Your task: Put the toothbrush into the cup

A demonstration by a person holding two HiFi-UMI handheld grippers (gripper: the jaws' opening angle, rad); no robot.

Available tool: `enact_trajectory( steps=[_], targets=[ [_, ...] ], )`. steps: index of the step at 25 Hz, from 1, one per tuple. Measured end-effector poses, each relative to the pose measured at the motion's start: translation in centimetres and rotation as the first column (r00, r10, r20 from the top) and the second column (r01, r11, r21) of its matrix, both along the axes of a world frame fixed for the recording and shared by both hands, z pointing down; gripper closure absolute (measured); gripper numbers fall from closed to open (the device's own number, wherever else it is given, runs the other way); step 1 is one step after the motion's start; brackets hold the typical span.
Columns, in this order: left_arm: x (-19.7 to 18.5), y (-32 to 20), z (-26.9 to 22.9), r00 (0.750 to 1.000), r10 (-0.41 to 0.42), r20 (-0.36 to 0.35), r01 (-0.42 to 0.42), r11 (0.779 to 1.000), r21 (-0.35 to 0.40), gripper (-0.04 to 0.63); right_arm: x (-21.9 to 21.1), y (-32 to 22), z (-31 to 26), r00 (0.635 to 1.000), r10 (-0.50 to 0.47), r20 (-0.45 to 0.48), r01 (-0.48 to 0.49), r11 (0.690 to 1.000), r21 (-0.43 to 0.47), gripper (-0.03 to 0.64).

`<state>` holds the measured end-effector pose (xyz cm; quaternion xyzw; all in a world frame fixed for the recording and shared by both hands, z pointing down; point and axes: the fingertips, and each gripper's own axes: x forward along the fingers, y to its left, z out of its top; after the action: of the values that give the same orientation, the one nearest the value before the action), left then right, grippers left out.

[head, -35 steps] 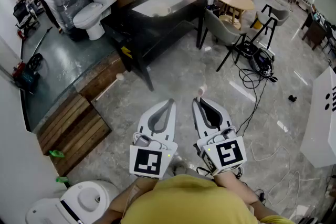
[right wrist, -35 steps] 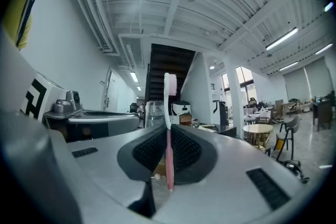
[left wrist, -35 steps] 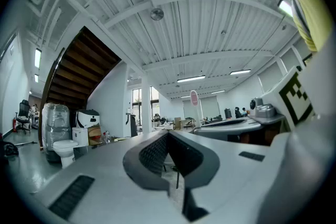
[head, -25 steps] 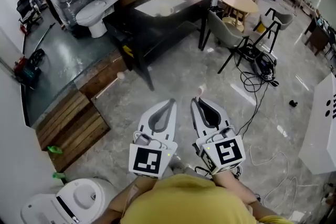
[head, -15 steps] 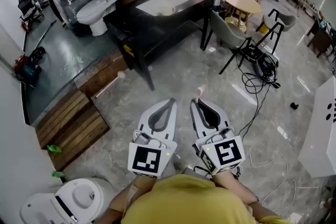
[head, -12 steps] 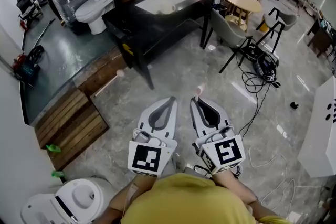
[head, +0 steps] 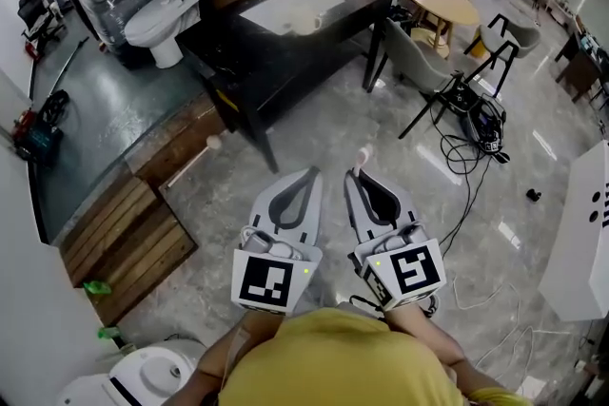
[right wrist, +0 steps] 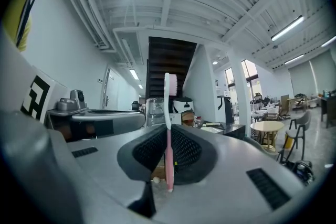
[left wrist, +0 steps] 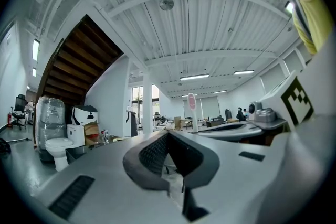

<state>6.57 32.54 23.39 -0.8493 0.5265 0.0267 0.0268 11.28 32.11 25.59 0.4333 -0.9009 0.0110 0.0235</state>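
- Your right gripper (head: 359,176) is clamped on the pink toothbrush (right wrist: 168,136). The handle is pinched upright between the dark pads and the head rises past the jaw tips.
- From the head view, the brush head pokes out just beyond that gripper's far end, over the grey marble floor (head: 314,133).
- Your left gripper (head: 307,174) has its jaws pressed together with nothing between them. It sits just beside the right one, on its left, and both point toward the far side.
- A small white object, which looks like the cup (head: 305,21) though it is too small to be sure, stands at the white sink basin (head: 276,9). The basin is set in the dark counter (head: 285,52), far from both grippers.
- A white toilet (head: 157,14) stands left of the counter, and a round wooden table (head: 437,0) stands to its right.
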Motion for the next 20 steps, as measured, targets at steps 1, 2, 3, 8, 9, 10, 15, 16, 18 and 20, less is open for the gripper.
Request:
enact_trajectory(
  steps=[1,2,3,8,9,10,15,16,18,20],
  targets=[
    [-0.5,-1.0,-0.1,1.000,0.005,0.000,-0.005,1.000,0.002,0.584,-0.5,-1.0,-0.1,1.000,0.005,0.001,-0.005,1.000,0.002,0.578],
    [-0.9,-1.9,-0.2,1.000,0.011,0.002,-0.011,1.000,0.004,0.584,-0.9,-1.9,-0.1,1.000,0.010,0.002,-0.010,1.000,0.005,0.578],
    [-1.3,-2.8,-0.3,1.000,0.018,0.003,-0.018,1.000,0.006,0.584,-1.4,-2.8,-0.2,1.000,0.016,0.004,-0.016,1.000,0.006,0.578],
    [-3.3,-6.2,-0.3,0.999,0.039,-0.007,-0.039,0.999,0.004,0.584,-3.4,-6.2,0.0,0.999,0.034,0.001,-0.034,0.999,0.002,0.578],
    [-3.6,-6.8,-0.1,0.999,0.040,-0.010,-0.040,0.999,-0.001,0.584,-3.6,-6.7,0.0,0.999,0.036,-0.001,-0.036,0.999,0.000,0.578],
    [-3.9,-7.4,0.0,0.999,0.041,-0.015,-0.042,0.999,-0.007,0.584,-3.7,-7.2,0.1,0.999,0.039,-0.003,-0.039,0.999,-0.002,0.578],
    [-4.6,-9.9,0.7,0.999,0.047,-0.018,-0.047,0.999,-0.020,0.584,-4.3,-9.8,0.2,0.999,0.045,-0.008,-0.045,0.999,-0.001,0.578],
    [-4.7,-10.3,0.9,0.999,0.050,-0.019,-0.050,0.998,-0.022,0.584,-4.3,-10.3,0.3,0.999,0.046,-0.007,-0.046,0.999,-0.002,0.578],
    [-4.7,-11.2,1.3,0.998,0.054,-0.016,-0.055,0.998,-0.034,0.584,-4.4,-11.2,0.5,0.999,0.047,-0.003,-0.047,0.999,-0.009,0.578],
    [-4.8,-12.4,1.5,0.998,0.052,-0.019,-0.053,0.998,-0.046,0.584,-4.3,-12.4,0.6,0.999,0.045,0.000,-0.045,0.999,-0.011,0.578]
  ],
)
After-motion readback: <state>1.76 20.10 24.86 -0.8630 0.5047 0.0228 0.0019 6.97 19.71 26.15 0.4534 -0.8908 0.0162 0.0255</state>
